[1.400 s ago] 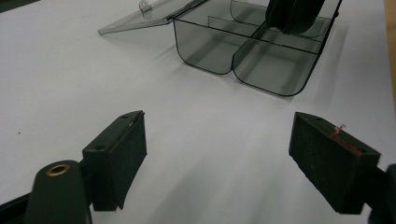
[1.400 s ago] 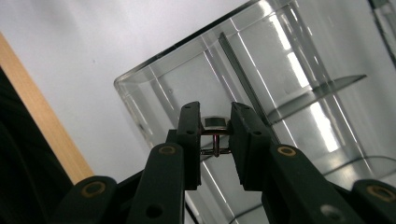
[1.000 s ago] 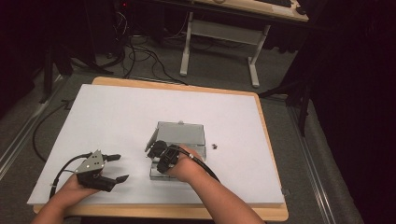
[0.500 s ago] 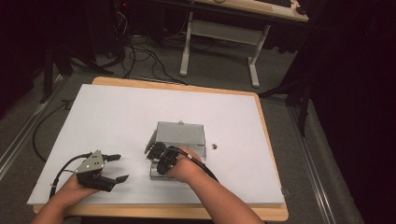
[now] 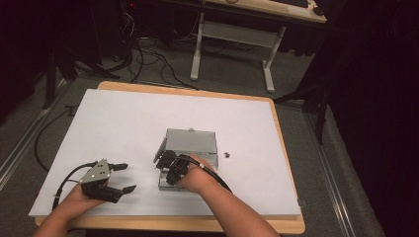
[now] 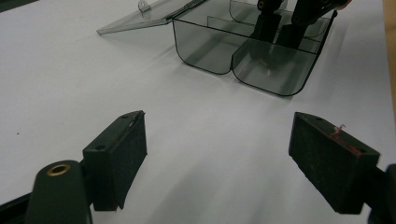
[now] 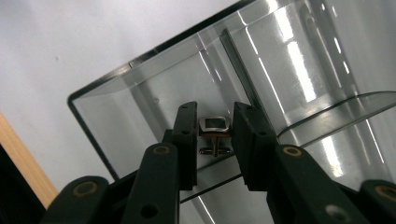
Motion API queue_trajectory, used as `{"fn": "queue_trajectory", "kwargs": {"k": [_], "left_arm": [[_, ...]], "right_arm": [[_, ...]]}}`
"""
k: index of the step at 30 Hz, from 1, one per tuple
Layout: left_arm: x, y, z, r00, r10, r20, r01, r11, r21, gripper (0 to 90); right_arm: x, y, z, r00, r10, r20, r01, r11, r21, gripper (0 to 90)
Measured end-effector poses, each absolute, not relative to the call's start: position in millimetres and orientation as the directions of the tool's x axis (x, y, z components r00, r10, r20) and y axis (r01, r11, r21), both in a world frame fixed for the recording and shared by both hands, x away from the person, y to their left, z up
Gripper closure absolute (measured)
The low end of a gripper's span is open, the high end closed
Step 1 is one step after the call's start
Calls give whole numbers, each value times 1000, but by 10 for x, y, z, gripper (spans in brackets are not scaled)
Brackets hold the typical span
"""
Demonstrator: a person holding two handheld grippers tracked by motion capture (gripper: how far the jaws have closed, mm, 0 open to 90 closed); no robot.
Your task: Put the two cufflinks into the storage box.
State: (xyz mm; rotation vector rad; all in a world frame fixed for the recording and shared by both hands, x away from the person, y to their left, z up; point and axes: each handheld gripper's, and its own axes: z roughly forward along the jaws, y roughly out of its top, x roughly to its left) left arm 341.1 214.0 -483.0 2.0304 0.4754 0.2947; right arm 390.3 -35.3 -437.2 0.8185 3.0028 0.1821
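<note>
Right gripper point(image 7: 215, 140) dips into the clear compartment box point(image 5: 195, 143); jaws have just been opening, cufflink point(image 7: 215, 133) between them, prob. being dropped in. Left gripper point(image 5: 118, 177) idles beside box, jaws wide apart, empty.

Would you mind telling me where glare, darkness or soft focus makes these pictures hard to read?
Right gripper view: bright streaks of glare run across the clear smoky plastic compartment box, yet the small silver cufflink between the jaws stays sharp. Left gripper view: the near black foam pads look soft. High view: the room beyond the white table top is dark, and the right gripper shows little detail.
</note>
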Motion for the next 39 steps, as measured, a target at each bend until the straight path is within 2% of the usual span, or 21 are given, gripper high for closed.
{"fn": "queue_trajectory", "kwargs": {"k": [12, 20, 24, 34, 39], "left_arm": [[3409, 2139, -4831, 893, 450, 6, 211, -429, 878, 198], [3409, 2135, -4832, 891, 454, 9, 211, -431, 877, 198], [3409, 2134, -4832, 891, 454, 8, 211, -431, 877, 198], [3409, 2132, -4832, 890, 456, 10, 212, -432, 876, 198], [3409, 2131, -4832, 890, 456, 10, 212, -433, 876, 198]], "right_arm": [[3887, -516, -4084, -841, 541, 25, 535, 823, 190, 624], [3864, -772, -3997, -821, 571, -3, 561, 809, 174, 540], [3867, -897, -3951, -815, 579, -15, 569, 805, 166, 546], [3860, -1331, -3840, -731, 682, -30, 666, 722, 186, 567], [3848, -1528, -3812, -697, 717, -24, 701, 688, 187, 610]]}}
